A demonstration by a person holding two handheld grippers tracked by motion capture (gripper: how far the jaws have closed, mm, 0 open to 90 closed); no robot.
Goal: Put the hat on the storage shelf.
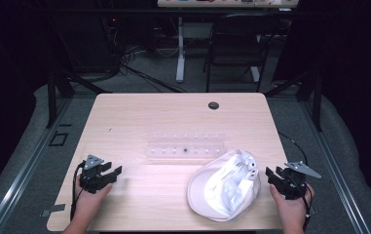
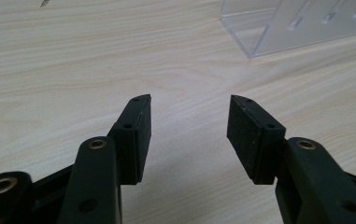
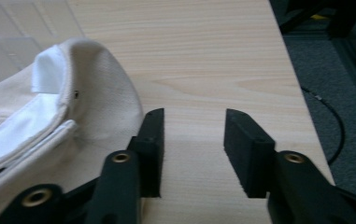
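A white cap [image 1: 226,185] lies upside down on the wooden table [image 1: 173,112], at the front right. Behind it stands a clear plastic rack [image 1: 185,146] with a row of small pegs. My left gripper [image 1: 111,174] rests at the front left, open, with bare wood between its pads [image 2: 143,135]. My right gripper [image 1: 272,174] sits just right of the cap, open and empty. In the right gripper view the cap [image 3: 40,130] lies beside the left jaw, close to it. The rack's corner [image 2: 278,28] shows ahead in the left gripper view.
A round cable hole [image 1: 213,105] is near the table's far edge. Beyond the table stand a dark chair [image 1: 236,44] and a white desk leg [image 1: 180,48], with cables on the grey floor. A black cable [image 3: 334,126] lies off the table's right edge.
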